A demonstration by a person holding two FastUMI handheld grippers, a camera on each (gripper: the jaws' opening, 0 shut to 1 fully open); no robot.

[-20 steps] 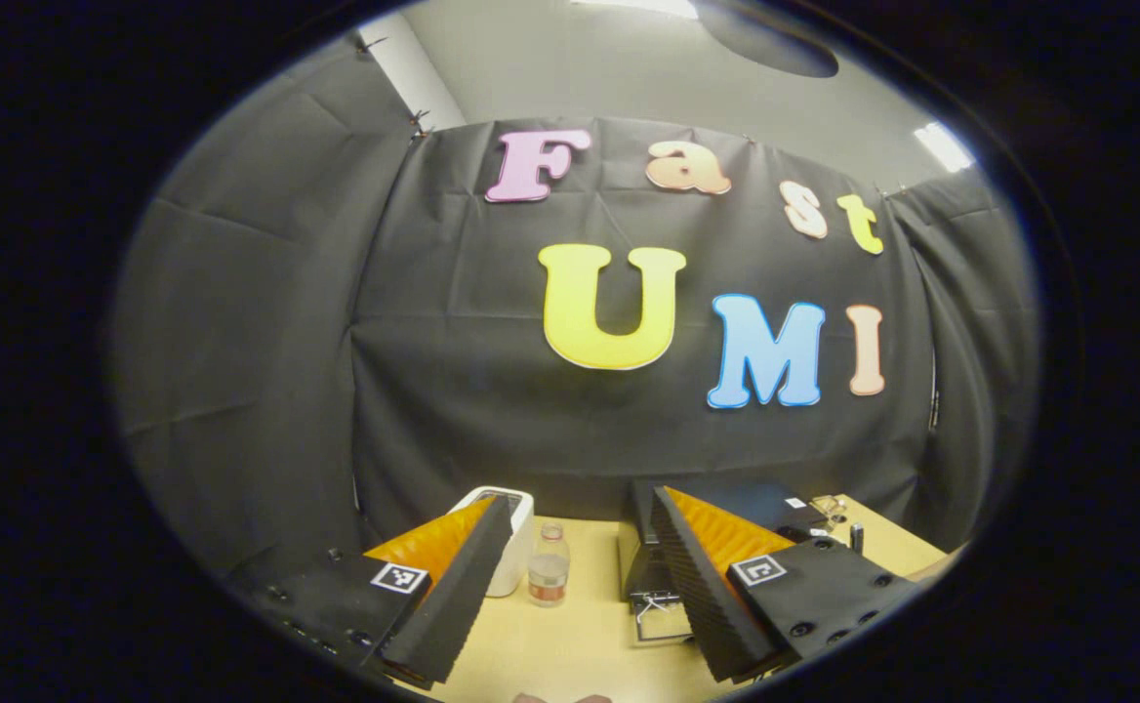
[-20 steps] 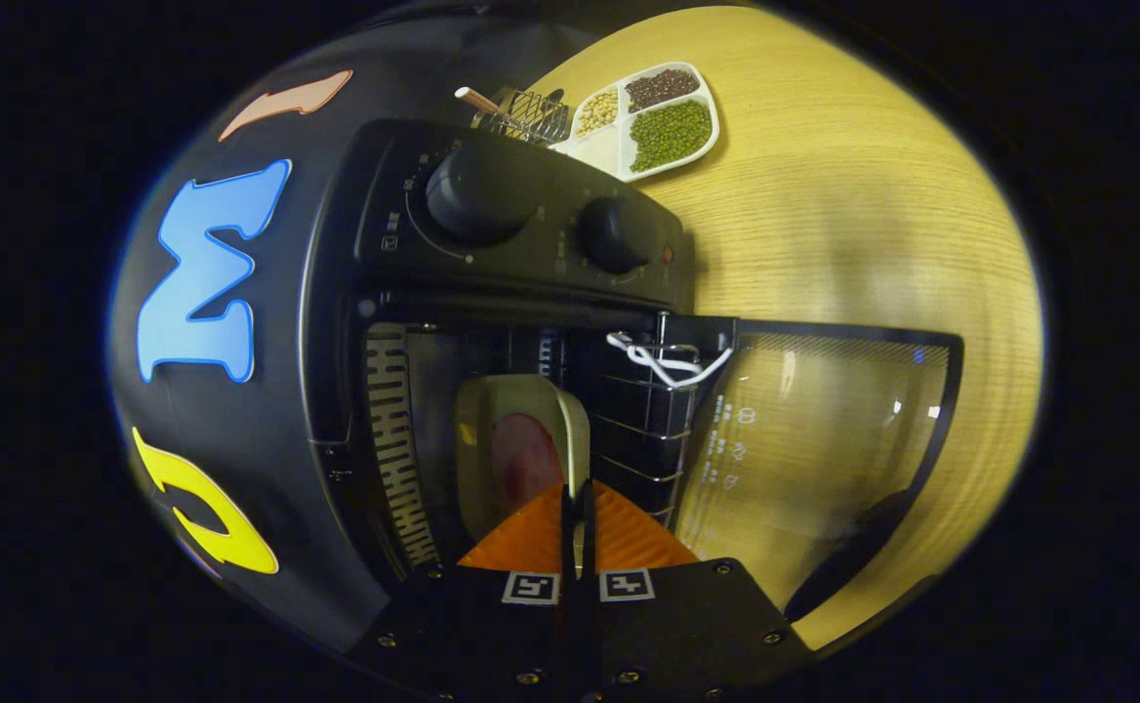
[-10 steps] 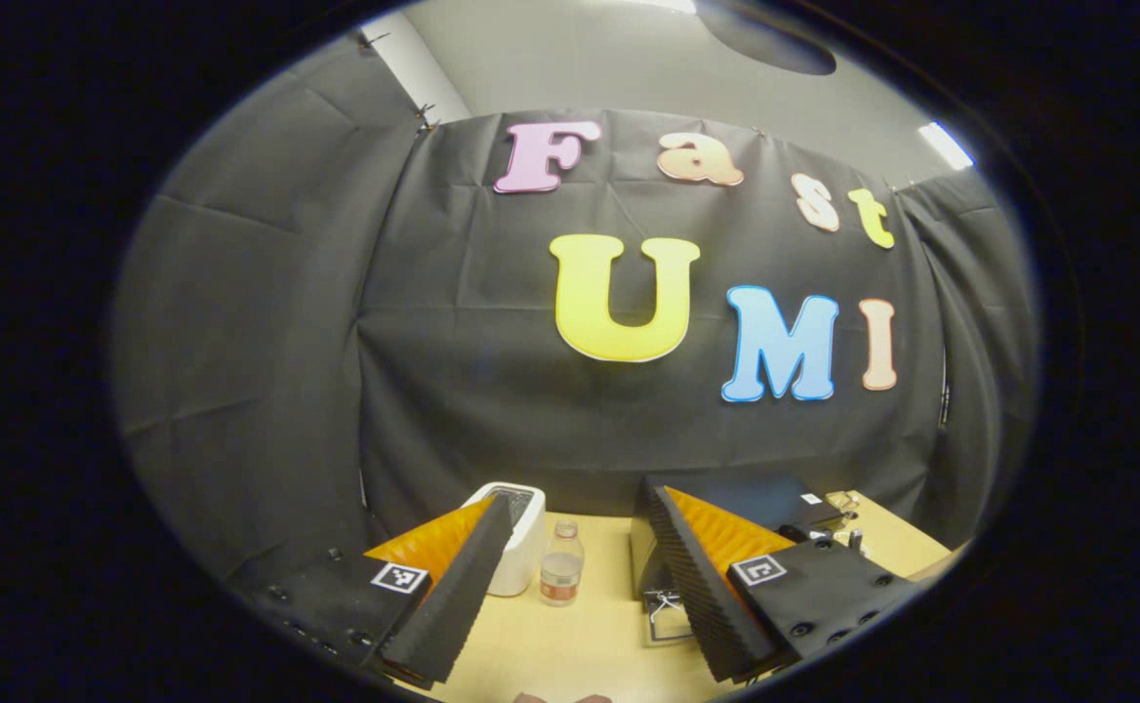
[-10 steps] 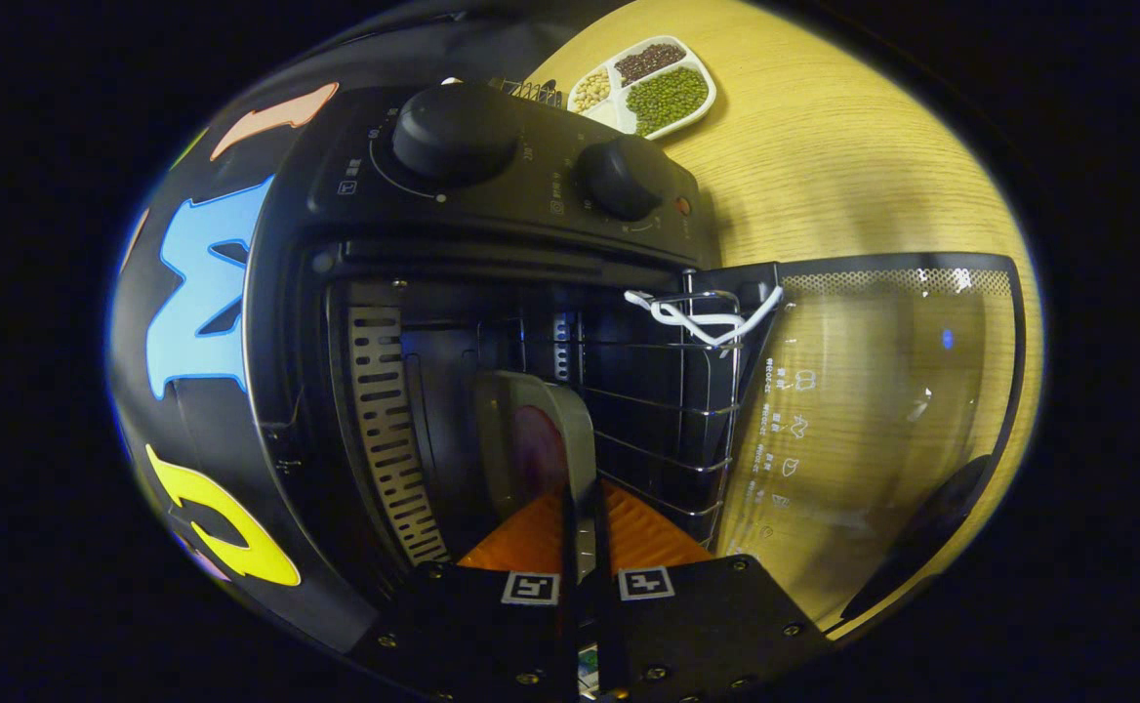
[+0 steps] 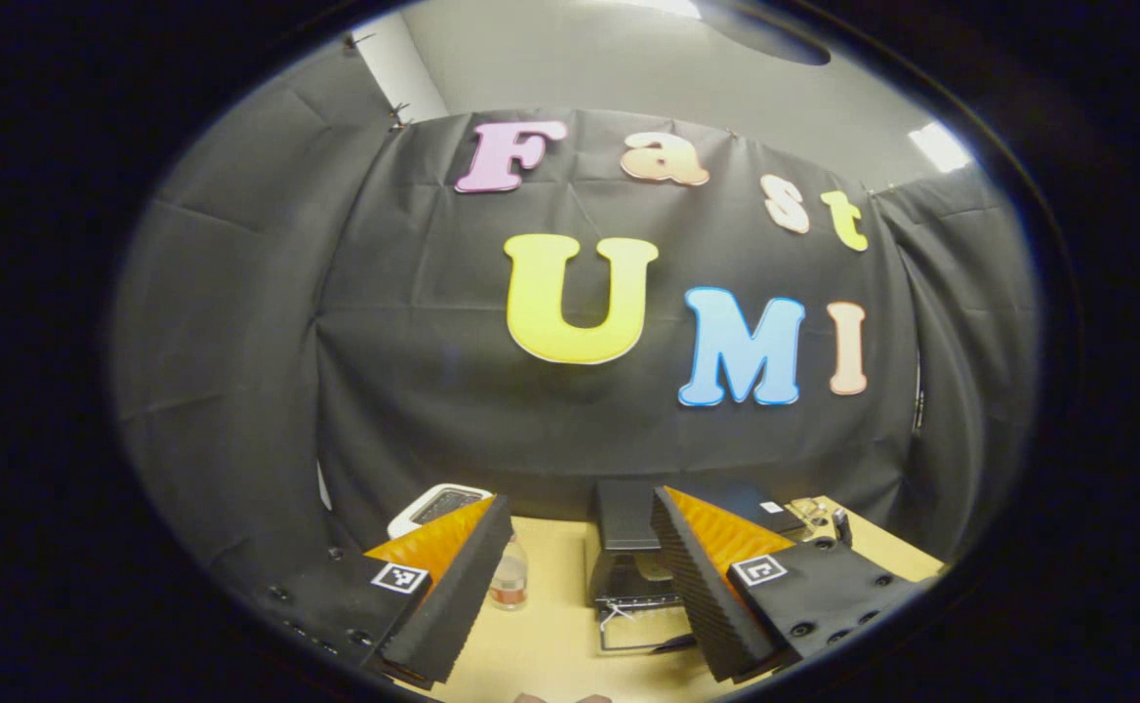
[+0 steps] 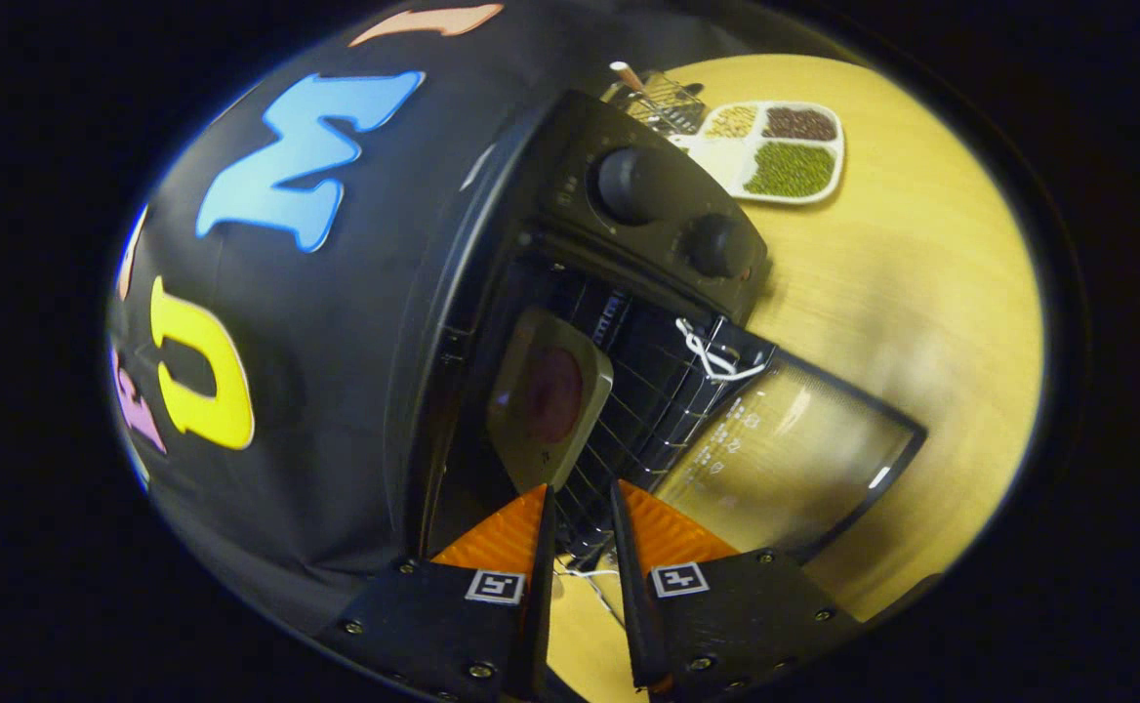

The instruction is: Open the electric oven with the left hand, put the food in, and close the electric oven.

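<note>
My right gripper (image 6: 578,498) sits just outside the electric oven (image 6: 629,254) with its fingers a narrow gap apart, gripping nothing; the plate of food (image 6: 549,395) rests on the wire rack (image 6: 648,410) inside the cavity, apart from the fingertips. Oven door (image 6: 785,454) is folded down open over the tabletop (image 6: 912,283), and a divided tray of beans (image 6: 775,151) lies beyond the knobs. My left gripper (image 5: 575,527) hangs wide open and empty, held high, facing the oven (image 5: 629,557) from well back, with a bottle (image 5: 509,581) and a white appliance (image 5: 433,506) to its left.
</note>
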